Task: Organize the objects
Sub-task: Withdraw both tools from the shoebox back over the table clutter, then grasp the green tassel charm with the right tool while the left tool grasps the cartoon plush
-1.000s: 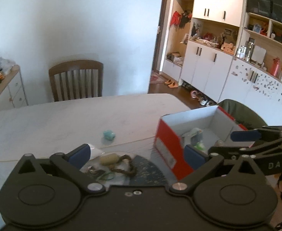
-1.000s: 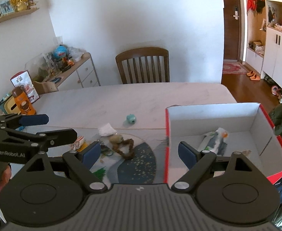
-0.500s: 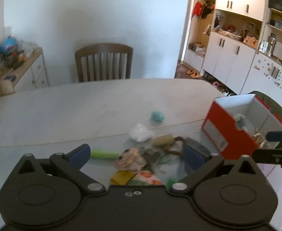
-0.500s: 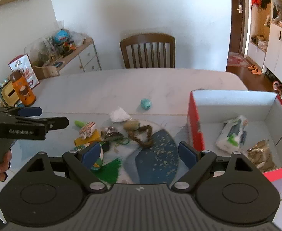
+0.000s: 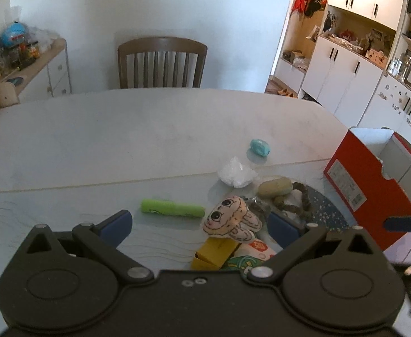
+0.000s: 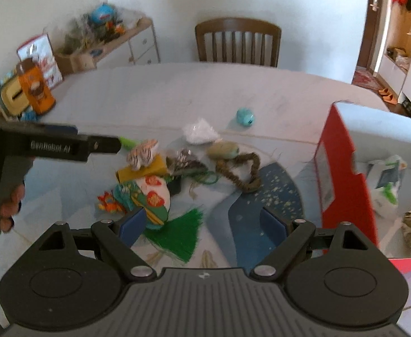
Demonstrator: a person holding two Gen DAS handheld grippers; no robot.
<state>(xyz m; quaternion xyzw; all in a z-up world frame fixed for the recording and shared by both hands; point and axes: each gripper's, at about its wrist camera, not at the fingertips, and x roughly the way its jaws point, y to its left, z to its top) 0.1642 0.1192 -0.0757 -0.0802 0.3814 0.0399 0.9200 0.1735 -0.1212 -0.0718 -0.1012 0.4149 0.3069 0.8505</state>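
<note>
White marble table (image 5: 98, 146), wooden chair (image 5: 162, 61) at far edge, white cabinets behind. Left wrist view: left gripper (image 5: 200, 226) jaws spread, empty, over clutter pile; plush toy (image 5: 230, 220) lies between the fingers, touching a yellow box (image 5: 215, 252); green tube (image 5: 173, 209) just beside; white crumpled bag (image 5: 236, 172) and teal object (image 5: 259, 147) farther out; red box (image 5: 365, 185) at right. Right wrist view: right gripper (image 6: 202, 227) jaws spread, empty, above green fringe (image 6: 181, 234) and floral fan (image 6: 149, 199); braided brown loop (image 6: 240, 170) near red box, which contains a white packet (image 6: 386, 179); a hand (image 6: 6, 193) holds the left gripper's handle
</note>
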